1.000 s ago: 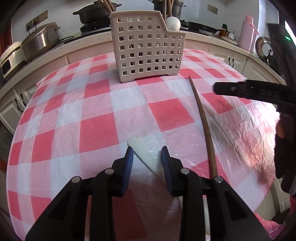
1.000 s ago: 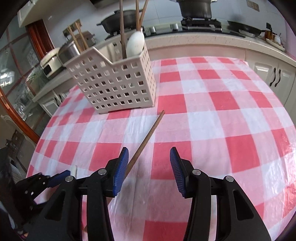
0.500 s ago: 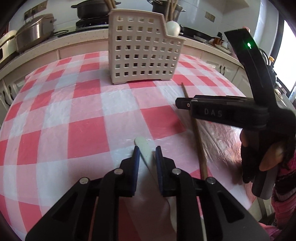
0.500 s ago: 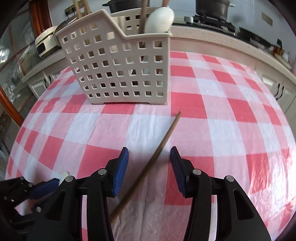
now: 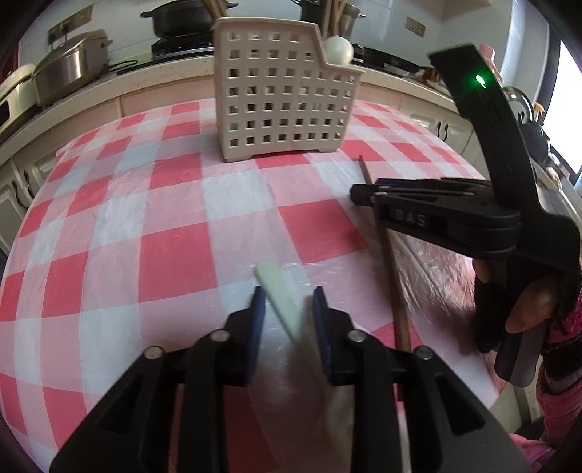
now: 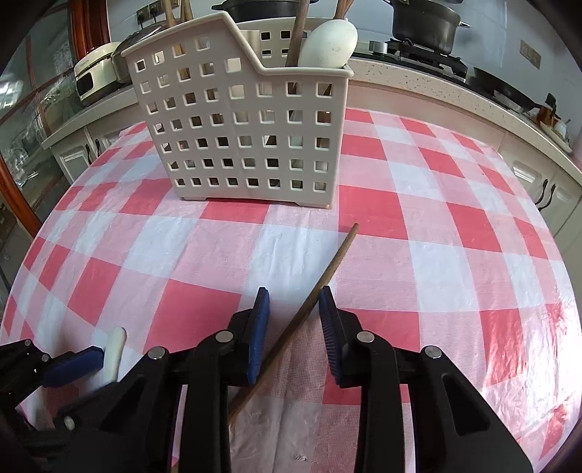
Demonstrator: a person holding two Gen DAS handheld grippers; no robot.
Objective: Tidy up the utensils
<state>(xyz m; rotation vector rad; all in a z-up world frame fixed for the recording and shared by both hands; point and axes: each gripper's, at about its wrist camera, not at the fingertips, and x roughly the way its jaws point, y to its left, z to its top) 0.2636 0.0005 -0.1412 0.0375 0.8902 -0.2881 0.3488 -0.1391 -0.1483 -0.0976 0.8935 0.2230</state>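
Observation:
A beige perforated utensil basket (image 5: 280, 91) (image 6: 240, 123) stands on the checked table and holds a white spoon (image 6: 327, 43) and wooden sticks. My left gripper (image 5: 287, 309) straddles the handle of a white spoon (image 5: 278, 294) that lies on the cloth; its jaws stand a little apart from the handle. The handle also shows in the right wrist view (image 6: 114, 349). My right gripper (image 6: 293, 316) is open around a brown wooden chopstick (image 6: 320, 280) (image 5: 394, 280) lying on the table, its pads not touching it.
The red and white checked tablecloth (image 6: 436, 254) covers a round table. Kitchen counters with pots (image 6: 425, 22), a rice cooker (image 5: 69, 69) and a stove run behind it. The right gripper's body (image 5: 454, 214) hangs over the table's right side.
The left jaws, nearly closed on the white handle half a second ago, have widened. The right gripper moved forward and down, so the chopstick now lies between its fingers.

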